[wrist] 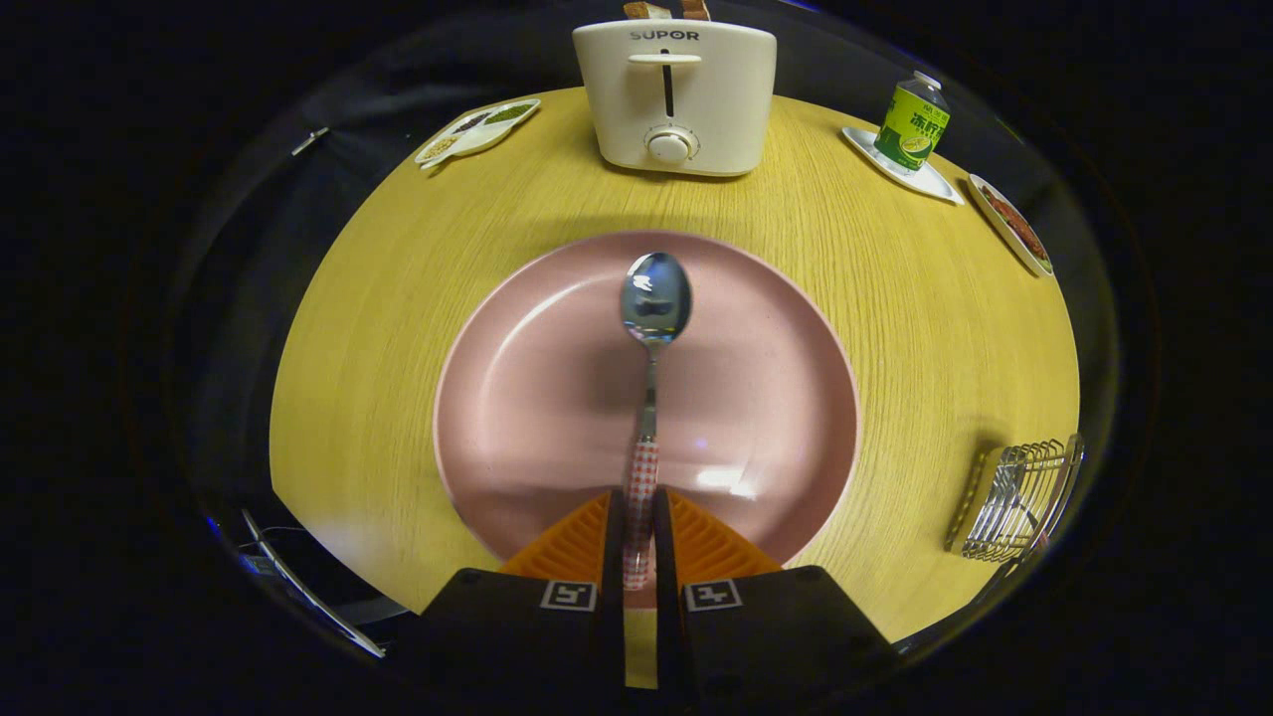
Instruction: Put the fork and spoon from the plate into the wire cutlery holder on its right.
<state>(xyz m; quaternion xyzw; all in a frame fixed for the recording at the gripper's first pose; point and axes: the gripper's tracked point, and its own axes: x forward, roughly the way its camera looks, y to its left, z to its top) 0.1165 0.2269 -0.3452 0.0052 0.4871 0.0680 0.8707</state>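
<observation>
A metal spoon with a red-and-white checked handle points away from me, its bowl held over the middle of the pink plate. My gripper is shut on the spoon's handle, both fingers pressing its sides. The spoon casts a shadow on the plate, so it appears lifted off it. The wire cutlery holder stands on the wooden table to the right of the plate, with something that looks like a handle end at its lower edge.
A white toaster with bread in it stands beyond the plate. A green bottle on a white tray and a small dish sit far right; a divided dish lies far left. The round table ends near my fingers.
</observation>
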